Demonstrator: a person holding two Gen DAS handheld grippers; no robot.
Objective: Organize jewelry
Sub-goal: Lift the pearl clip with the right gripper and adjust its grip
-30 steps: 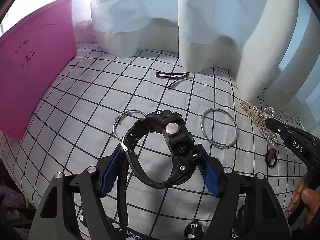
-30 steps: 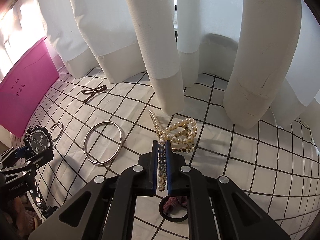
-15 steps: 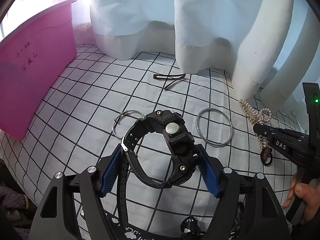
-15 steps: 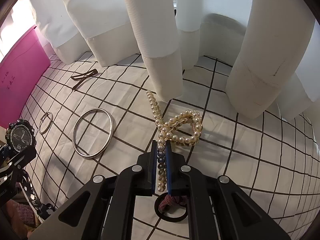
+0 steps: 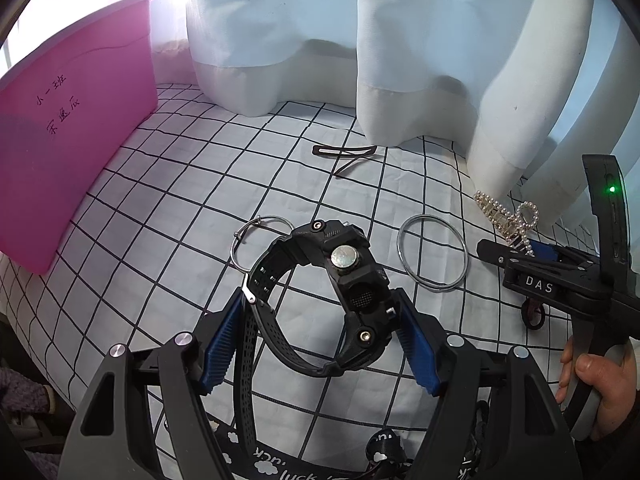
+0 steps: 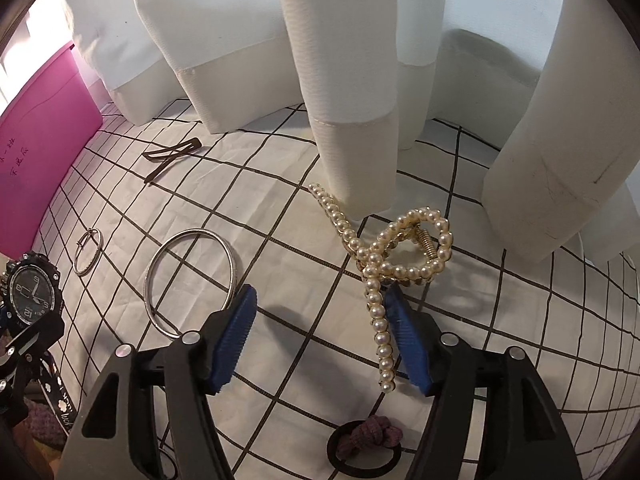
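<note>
Pink bin [image 5: 76, 152] at bed's [image 5: 192, 184] left edge, prob. the drop spot. Left gripper [image 5: 320, 344] clamps watch [image 5: 340, 280] w/ strap hanging. Right gripper [image 6: 320, 344] spread wide, pearl clip [image 6: 396, 256] against its right finger, mid-bed nr curtain [image 6: 352, 80].

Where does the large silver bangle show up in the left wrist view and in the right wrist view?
Left wrist: the bangle lies right of centre on the checked cloth, right of the watch.
Right wrist: the bangle lies left of centre, just beyond the claw's left finger.
Shared landmark: the pearl clip, to the bangle's right in both.
</note>
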